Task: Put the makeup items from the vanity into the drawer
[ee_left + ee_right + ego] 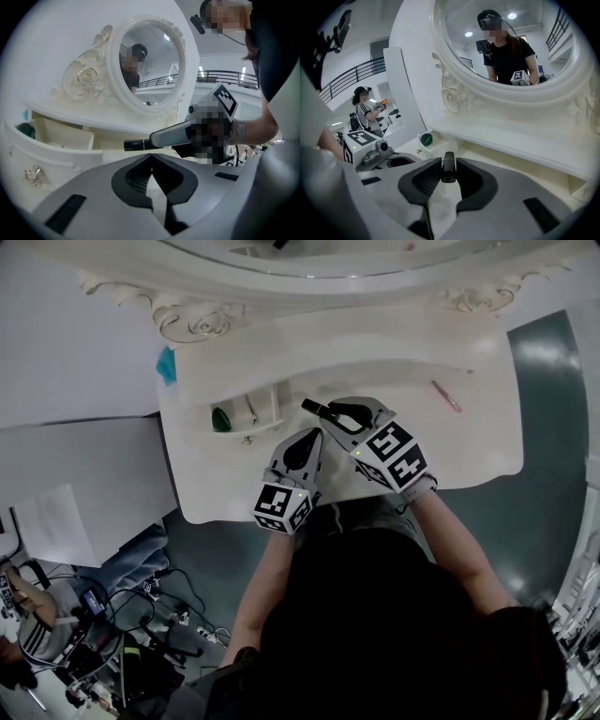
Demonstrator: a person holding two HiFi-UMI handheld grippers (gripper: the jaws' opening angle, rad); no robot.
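White, glossy counter (469, 442) carries the open drawer (265, 412) at nine o'clock, with a round green item (221, 418) inside. Your right tool (449, 162) pinches a slim black tube (313, 407), its tip toward that drawer, likely for dropping in. Your left tool (151, 157) is pressed together, empty. A thin pink pencil (446, 396) lies at two o'clock.

I'm working in an open lab hall staged as a dressing corner: ornate white bench (473, 442) and oval mirror (520, 23) ahead of my right hand-held gripper (449, 163), balcony railing (351, 77) to its left, cables (150, 601) on the floor (530, 521) behind.
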